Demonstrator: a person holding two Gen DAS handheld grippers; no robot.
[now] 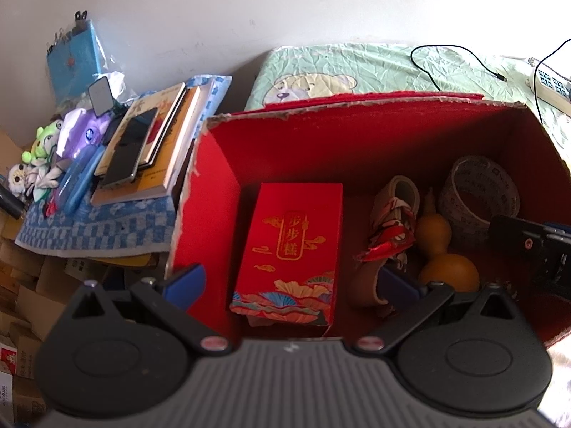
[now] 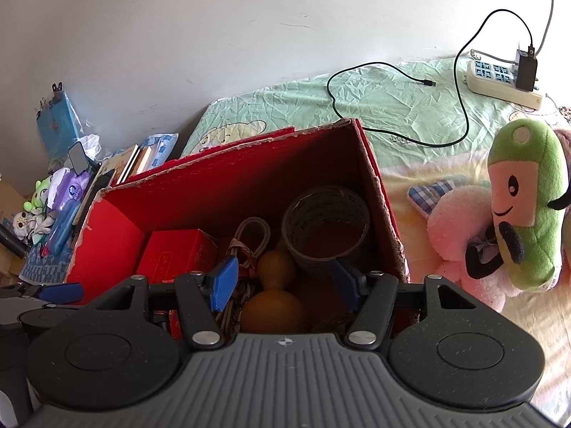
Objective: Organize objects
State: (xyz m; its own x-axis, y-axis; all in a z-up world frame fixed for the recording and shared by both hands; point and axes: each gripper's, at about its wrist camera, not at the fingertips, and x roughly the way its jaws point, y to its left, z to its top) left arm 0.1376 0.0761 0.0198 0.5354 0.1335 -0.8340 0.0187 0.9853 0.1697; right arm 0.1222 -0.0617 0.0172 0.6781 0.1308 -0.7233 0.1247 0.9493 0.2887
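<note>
Left wrist view: I am holding my left gripper [image 1: 291,283] over the red cardboard box [image 1: 217,192] that is filling the middle of the frame, its blue pads [image 1: 187,283] spread wide and gripping nothing. Between them, low in the centre, a red gift box [image 1: 289,249] with gold characters is lying on the box floor. To its right a bundle of cord with a red wrapper [image 1: 389,228], a tan gourd [image 1: 442,249] and a large roll of tape [image 1: 478,192] are sitting close together, the tape nearest the right wall. At the upper left, a stack of books [image 1: 157,149] with a dark phone on top is resting on a blue checked cloth [image 1: 100,224]. Across the top, a green bed sheet [image 1: 357,67] is carrying a black cable [image 1: 453,67].

Right wrist view: I am keeping my right gripper [image 2: 285,283] above the same red cardboard box [image 2: 117,239], pads [image 2: 225,281] apart and empty. The tan gourd [image 2: 274,285] is showing between them, with the roll of tape [image 2: 328,228] standing just behind and the red gift box [image 2: 175,253] left of centre. At the right edge a green plush toy [image 2: 524,207] is leaning against a pink plush [image 2: 460,221] on the bed. A white power strip [image 2: 499,78] is lying at the upper right.
</note>
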